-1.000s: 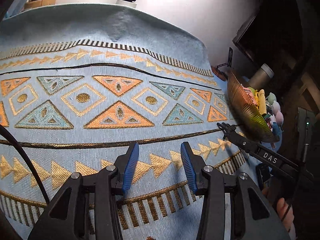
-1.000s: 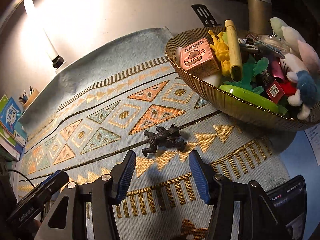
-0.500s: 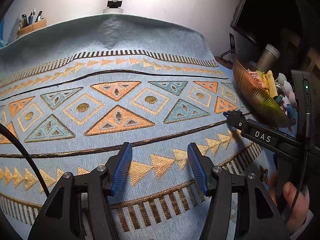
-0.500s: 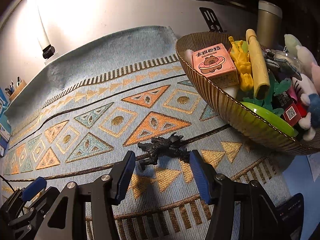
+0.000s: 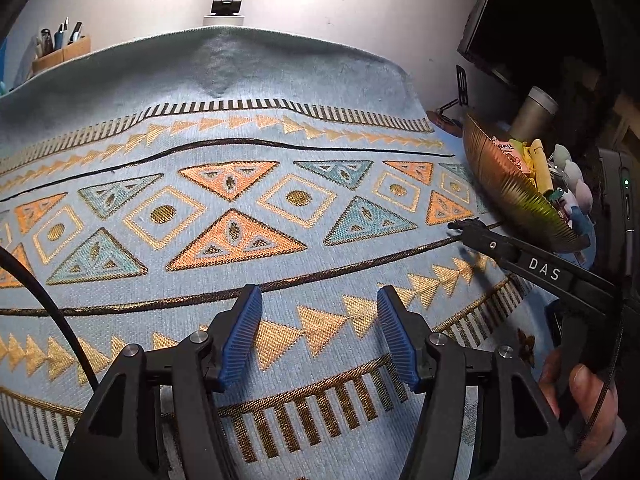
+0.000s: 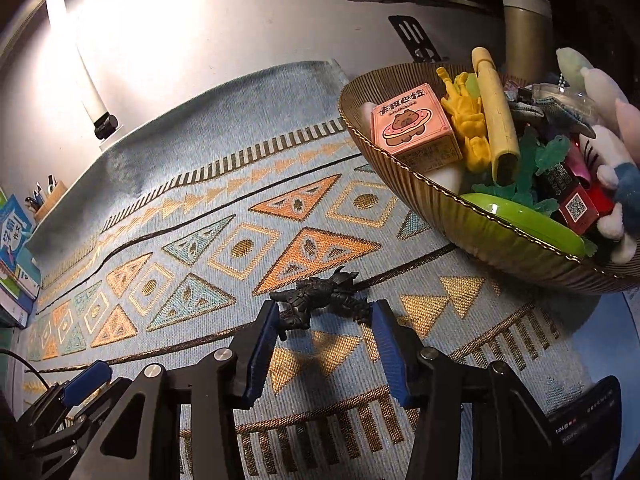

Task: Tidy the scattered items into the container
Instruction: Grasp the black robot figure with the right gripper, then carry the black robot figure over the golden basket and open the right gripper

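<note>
A small black toy figure (image 6: pixel 320 298) lies on the patterned blue cloth (image 6: pixel 240 208), just left of the ribbed gold bowl (image 6: pixel 500 240). The bowl is heaped with toys, a pink box (image 6: pixel 414 124) among them. My right gripper (image 6: pixel 326 318) is open, with its blue pads on either side of the figure's near end, apart from it. In the left wrist view the right gripper's arm (image 5: pixel 536 268) reaches toward the figure (image 5: pixel 466 225) beside the bowl (image 5: pixel 516 196). My left gripper (image 5: pixel 318 312) is open and empty over the cloth's near border.
A metal tumbler (image 6: pixel 528 28) stands behind the bowl. A lamp base (image 5: pixel 226 2) and a pen holder (image 5: pixel 60 50) stand at the far edge of the cloth. Books (image 6: pixel 14 248) lie at the left. A dark phone (image 6: pixel 588 436) lies near the cloth's right corner.
My right gripper has moved forward, so the black figure now lies between its pads. My left gripper has opened wider and turned slightly toward the right.
</note>
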Motion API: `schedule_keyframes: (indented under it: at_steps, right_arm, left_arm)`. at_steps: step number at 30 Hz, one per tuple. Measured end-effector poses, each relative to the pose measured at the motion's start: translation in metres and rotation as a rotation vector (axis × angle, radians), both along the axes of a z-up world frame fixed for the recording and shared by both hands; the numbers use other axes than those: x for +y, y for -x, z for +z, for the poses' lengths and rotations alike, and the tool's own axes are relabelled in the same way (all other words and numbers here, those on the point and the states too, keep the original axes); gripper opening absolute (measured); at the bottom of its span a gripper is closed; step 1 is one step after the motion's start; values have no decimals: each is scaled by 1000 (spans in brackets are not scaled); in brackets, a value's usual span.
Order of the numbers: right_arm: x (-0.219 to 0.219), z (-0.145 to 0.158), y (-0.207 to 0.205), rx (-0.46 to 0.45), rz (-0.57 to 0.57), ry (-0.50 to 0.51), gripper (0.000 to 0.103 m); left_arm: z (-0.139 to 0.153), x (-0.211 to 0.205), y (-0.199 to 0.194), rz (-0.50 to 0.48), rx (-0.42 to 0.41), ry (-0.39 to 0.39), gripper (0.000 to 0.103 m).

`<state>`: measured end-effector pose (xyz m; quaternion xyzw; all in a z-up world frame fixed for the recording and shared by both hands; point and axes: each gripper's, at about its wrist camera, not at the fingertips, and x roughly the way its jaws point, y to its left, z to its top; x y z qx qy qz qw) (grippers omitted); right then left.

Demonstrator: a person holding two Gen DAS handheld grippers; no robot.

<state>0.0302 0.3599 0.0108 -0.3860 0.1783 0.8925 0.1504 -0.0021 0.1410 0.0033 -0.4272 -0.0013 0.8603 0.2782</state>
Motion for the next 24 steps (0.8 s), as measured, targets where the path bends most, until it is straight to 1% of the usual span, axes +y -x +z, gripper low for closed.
schedule_keyframes:
  at_steps: [4,5,8,10,11,13,15,17,18,20,23,24]
  right_arm:
    - [-9,7,-8,29,24,-19,47]
    - [-12,8,-12,29,34,-8,47]
    - [-19,12,-23,35,67,83,47]
    - [-21,25,-31,51,87,113,47]
    - [-20,36,-36,68,92,109,47]
    - [-12,64,-47,121,76,78,47]
    - [6,94,-57,173,44,35,47]
    - [34,119,-62,198,-12,-21,47]
    - [51,129,-62,207,-51,-38,47]
    - [87,142,-58,215,-120,-29,47]
    - [130,144,-33,180,-156,10,48]
    - [143,140,-21,161,-156,51,47]
  left_arm:
    - [0,-3,0,4,-7,-21,58]
    - [0,-4,1,6,-9,-27,58]
    - [1,-8,0,17,-11,-38,58]
    - [3,-11,-1,27,-6,-47,58]
    - [4,-14,-2,32,-3,-57,58]
    - [9,-18,-3,45,-18,-46,58]
    - [18,-23,-3,63,-59,-32,58]
    - [35,-34,-4,88,-62,-58,58]
    - [45,-39,-6,95,-45,-66,58]
    - [66,-47,-8,121,16,-56,58]
    - [87,-56,-8,162,90,-25,58]
    - [89,-58,-7,173,98,-21,58]
